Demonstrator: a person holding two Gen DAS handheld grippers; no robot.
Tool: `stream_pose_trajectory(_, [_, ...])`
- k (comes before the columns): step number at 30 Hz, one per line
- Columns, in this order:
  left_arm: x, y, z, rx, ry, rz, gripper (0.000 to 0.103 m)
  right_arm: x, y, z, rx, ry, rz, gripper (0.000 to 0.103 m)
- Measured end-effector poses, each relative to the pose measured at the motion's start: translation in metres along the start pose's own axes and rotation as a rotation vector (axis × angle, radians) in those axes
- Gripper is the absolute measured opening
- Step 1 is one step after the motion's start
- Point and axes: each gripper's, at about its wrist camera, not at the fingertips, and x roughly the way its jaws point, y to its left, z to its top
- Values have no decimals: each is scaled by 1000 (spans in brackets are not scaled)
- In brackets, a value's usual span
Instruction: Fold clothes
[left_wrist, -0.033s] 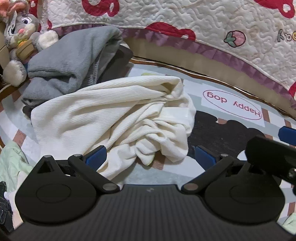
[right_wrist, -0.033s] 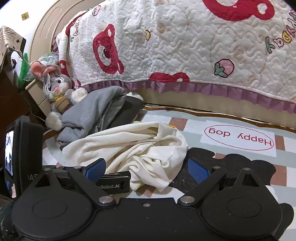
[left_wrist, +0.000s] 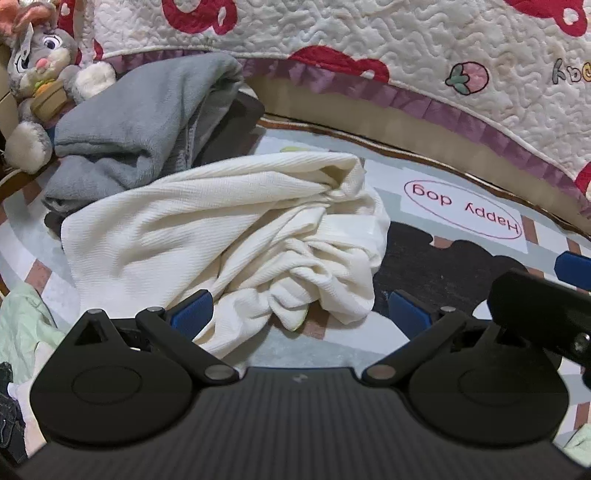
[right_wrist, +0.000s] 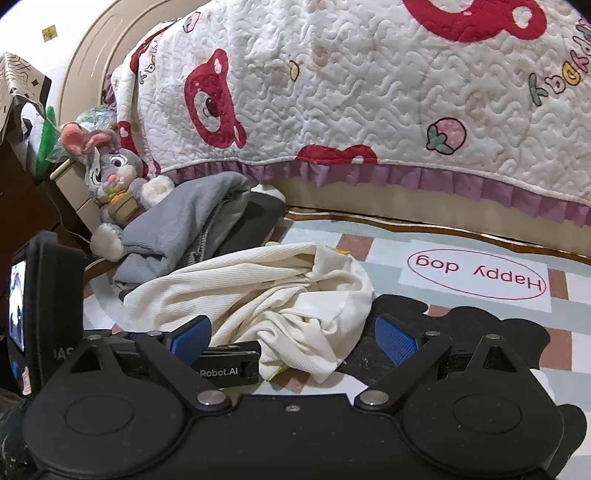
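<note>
A crumpled cream ribbed garment (left_wrist: 221, 229) (right_wrist: 266, 284) lies in a heap on the patterned rug (left_wrist: 461, 210). My left gripper (left_wrist: 299, 314) hovers over its near edge, tilted downward, its blue pads (left_wrist: 192, 314) wide apart; a fold of the cloth lies between them without being pressed. My right gripper (right_wrist: 293, 338) stands open just right of it, over the garment's right corner and the rug's dark patch. In the right wrist view the left gripper's black body (right_wrist: 221, 362) sits low at the left.
A grey garment (left_wrist: 140, 122) is piled behind the cream one, beside a plush rabbit (left_wrist: 40, 74). The bed with its quilted bear cover (right_wrist: 369, 92) closes off the far side. A pale green cloth (left_wrist: 22, 325) lies at the near left.
</note>
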Motion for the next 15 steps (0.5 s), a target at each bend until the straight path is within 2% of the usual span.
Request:
stream_pose_trajectory(6, [-13, -3, 2, 7, -60, 20, 103, -6, 2, 5, -52, -61, -24, 98])
stream_pose_trajectory(8, [-14, -1, 2, 5, -67, 7, 103, -11, 9, 1, -72, -87, -39, 98])
stream_pose_trajectory(15, [-16, 1, -1, -2, -55, -74, 101, -11, 8, -2, -51, -89, -27, 98])
